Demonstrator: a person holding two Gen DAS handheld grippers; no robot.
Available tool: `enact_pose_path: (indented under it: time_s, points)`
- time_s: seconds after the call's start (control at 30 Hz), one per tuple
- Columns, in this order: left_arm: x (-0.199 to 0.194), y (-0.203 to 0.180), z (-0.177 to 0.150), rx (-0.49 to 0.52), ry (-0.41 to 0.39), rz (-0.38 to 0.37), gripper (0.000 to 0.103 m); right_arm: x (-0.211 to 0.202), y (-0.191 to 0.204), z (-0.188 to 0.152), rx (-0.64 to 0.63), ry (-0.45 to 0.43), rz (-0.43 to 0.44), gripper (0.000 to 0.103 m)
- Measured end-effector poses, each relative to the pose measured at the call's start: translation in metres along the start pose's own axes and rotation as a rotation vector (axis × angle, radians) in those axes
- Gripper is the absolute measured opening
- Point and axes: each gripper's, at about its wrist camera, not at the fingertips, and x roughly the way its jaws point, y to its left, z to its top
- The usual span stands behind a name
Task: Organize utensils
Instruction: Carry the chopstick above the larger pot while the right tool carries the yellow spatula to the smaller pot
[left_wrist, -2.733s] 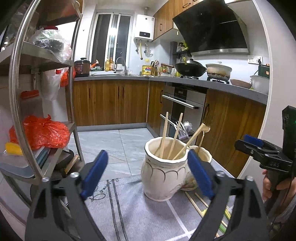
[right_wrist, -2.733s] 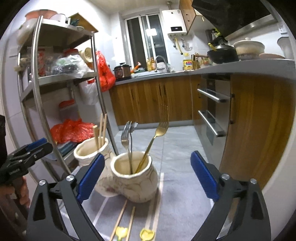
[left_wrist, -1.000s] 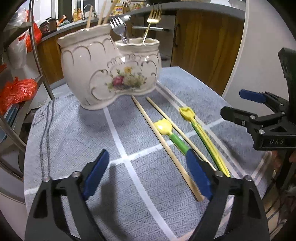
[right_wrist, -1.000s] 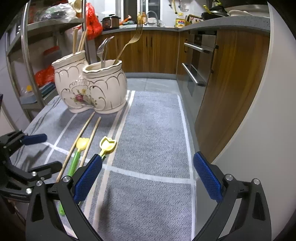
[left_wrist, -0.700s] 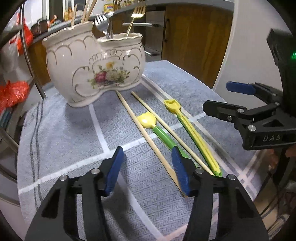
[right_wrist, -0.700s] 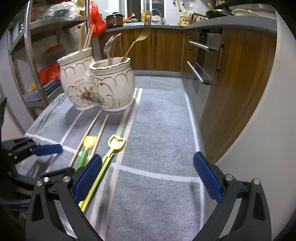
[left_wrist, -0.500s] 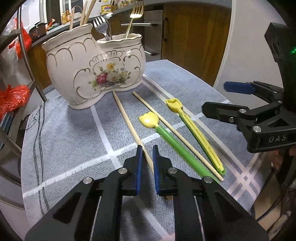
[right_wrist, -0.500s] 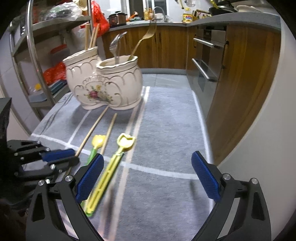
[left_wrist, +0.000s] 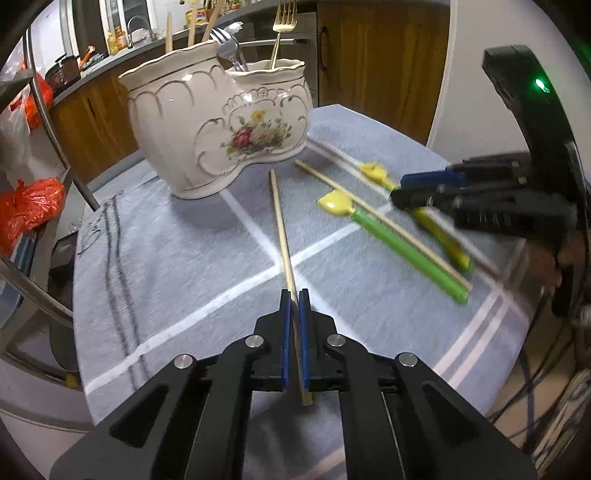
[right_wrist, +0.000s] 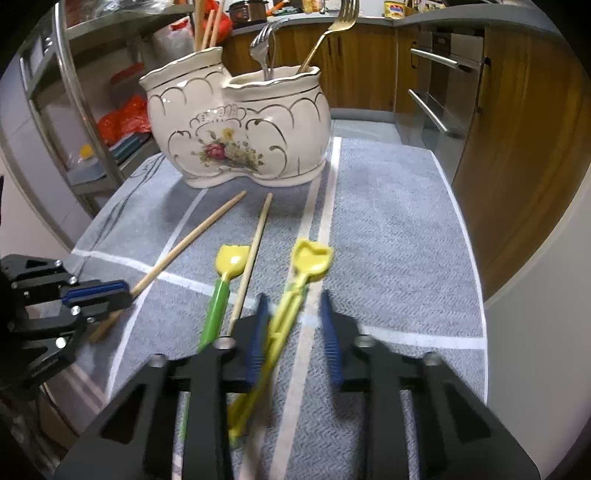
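Left gripper clenched on a thin pale wooden chopstick. Right gripper closing around a yellow utensil; pads not yet pressing.

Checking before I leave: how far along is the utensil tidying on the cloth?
Done: forks and chopsticks stand in the ceramic holder. In hand: the left gripper is shut on one chopstick; the right gripper's jaws have just been closing around the yellow utensil, not yet clamped. Left: the green-handled utensil and the other chopstick lie on the cloth.
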Motion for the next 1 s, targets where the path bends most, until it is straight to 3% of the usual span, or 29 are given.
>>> enact_pose_path:
  time_s: [0.2, 0.33, 0.43, 0.5, 0.7, 0.83, 1.0]
  points:
    - [-0.005, 0.011, -0.009, -0.032, 0.007, -0.017, 0.007, 0.002, -0.001, 0.003, -0.039, 0.033, -0.013, 0.011]
    - [0.002, 0.009, -0.005, -0.059, -0.004, -0.015, 0.016, 0.003, 0.001, 0.004, -0.048, 0.026, -0.02, 0.011]
    - [0.003, 0.007, -0.003, -0.068, -0.022, 0.007, 0.015, 0.003, 0.003, 0.004, -0.064, 0.016, -0.029, 0.011]
    - [0.005, 0.005, -0.002, -0.064, -0.036, 0.006, 0.005, 0.001, 0.002, 0.003, -0.062, 0.003, -0.02, 0.011]
    - [-0.006, 0.01, -0.008, -0.019, -0.081, -0.053, 0.005, -0.014, -0.001, 0.006, -0.06, -0.077, -0.005, 0.011]
    - [-0.033, 0.017, -0.015, 0.009, -0.201, -0.101, 0.005, -0.027, -0.006, 0.011, -0.038, -0.152, 0.024, 0.01]
    - [-0.065, 0.032, -0.012, -0.022, -0.385, -0.089, 0.005, -0.042, -0.003, 0.023, -0.033, -0.236, 0.055, 0.01]
